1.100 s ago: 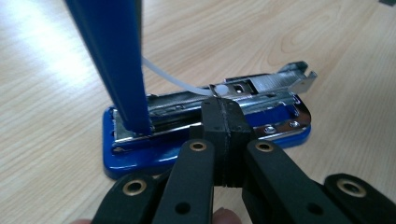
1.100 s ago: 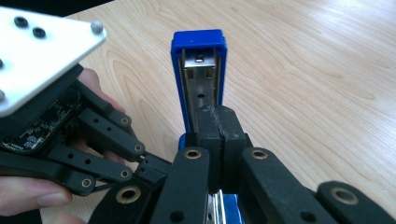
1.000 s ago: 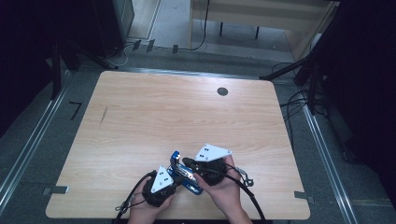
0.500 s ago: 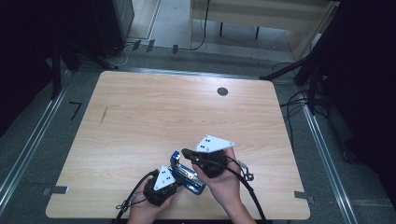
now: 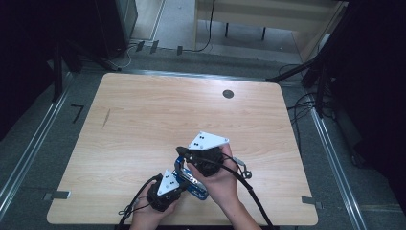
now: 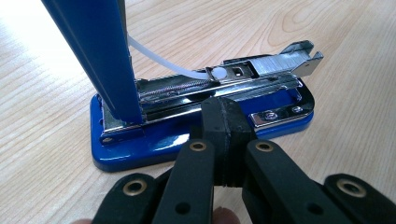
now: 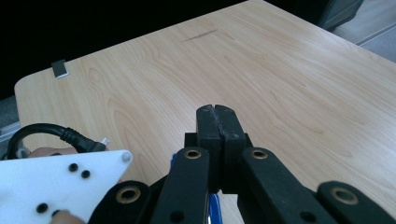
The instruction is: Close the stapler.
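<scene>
Stapler (image 6: 201, 116): blue base with rounded corners, flat on the table (image 5: 143, 124) at the near edge, about 6 o'clock in the high view. Blue lid swung up steeply at the hinge end, exposing a bright metal staple channel with a white plastic pusher and a thin white curved guide strip. Chrome plate with 2 rivets at the front of the base. Compared with 1.0 s ago, the lid stands more open and the base has stayed in place.

Left gripper (image 6: 227, 135): black jointed jaws with brass-coloured pivot pins, pads pressed together with nothing visibly between them, tips just in front of the long side of the base; whether they touch it cannot be told. In the high view it sits at 7 o'clock of the stapler, unchanged from 1.0 s ago.

Right gripper (image 7: 217, 122): same build, jaws together; a sliver of blue shows beneath them, and whether they clamp the lid cannot be told. Its grey 3-cornered plate (image 5: 207, 140) has shifted toward 12 o'clock since 1.0 s ago.

Table: pale wood-grain top, rounded corners, 1 dark round hole (image 5: 228, 94) toward the far edge, 1 short dark scuff (image 5: 106, 118) at 10 o'clock.
</scene>
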A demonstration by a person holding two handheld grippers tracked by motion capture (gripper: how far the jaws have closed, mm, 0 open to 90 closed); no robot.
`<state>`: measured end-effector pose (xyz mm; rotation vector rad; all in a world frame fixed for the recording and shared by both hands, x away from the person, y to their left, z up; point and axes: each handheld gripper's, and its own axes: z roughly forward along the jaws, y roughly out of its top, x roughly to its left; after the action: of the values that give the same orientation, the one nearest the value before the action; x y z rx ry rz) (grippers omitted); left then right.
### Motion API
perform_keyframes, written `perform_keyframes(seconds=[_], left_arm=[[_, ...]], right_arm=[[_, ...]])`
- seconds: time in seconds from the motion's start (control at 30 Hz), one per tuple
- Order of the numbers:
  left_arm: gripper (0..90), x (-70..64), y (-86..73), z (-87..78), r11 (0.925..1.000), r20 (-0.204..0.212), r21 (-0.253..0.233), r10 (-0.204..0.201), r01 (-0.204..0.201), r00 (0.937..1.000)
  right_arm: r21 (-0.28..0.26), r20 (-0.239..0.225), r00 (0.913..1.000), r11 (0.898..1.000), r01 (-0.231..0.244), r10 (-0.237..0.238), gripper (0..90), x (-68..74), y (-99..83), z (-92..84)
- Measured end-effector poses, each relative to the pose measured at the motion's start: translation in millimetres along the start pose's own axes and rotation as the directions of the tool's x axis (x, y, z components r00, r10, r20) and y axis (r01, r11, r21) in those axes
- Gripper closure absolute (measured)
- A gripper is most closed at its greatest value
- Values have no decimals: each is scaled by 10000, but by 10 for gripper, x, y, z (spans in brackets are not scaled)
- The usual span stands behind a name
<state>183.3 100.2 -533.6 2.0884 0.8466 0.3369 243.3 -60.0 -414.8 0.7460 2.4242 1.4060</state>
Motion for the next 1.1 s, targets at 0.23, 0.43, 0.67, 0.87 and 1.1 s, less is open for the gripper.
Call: perform_keyframes(seconds=[0.23,0.43,0.67,0.87,1.1], left_arm=[[900,-1,-2,-2,10000,1,-9,-4,4,10000],[900,-2,-2,-4,10000,-16,22,39,-39,10000],[900,-7,-2,-1,10000,6,-8,27,-27,10000],[900,-13,-2,-2,9999,83,11,113,-113,9999],[900,-27,-3,-4,9996,51,39,265,-265,9996]], right_arm=[[257,-110,9997,9995,205,-202,900,60,-14,53],[310,-87,9992,9988,380,-378,900,88,-64,16],[340,-11,9992,9986,409,-409,900,96,-178,-94],[392,88,9998,9990,199,-203,900,76,-354,-193],[526,149,9999,9986,-51,43,900,56,-577,-225]])
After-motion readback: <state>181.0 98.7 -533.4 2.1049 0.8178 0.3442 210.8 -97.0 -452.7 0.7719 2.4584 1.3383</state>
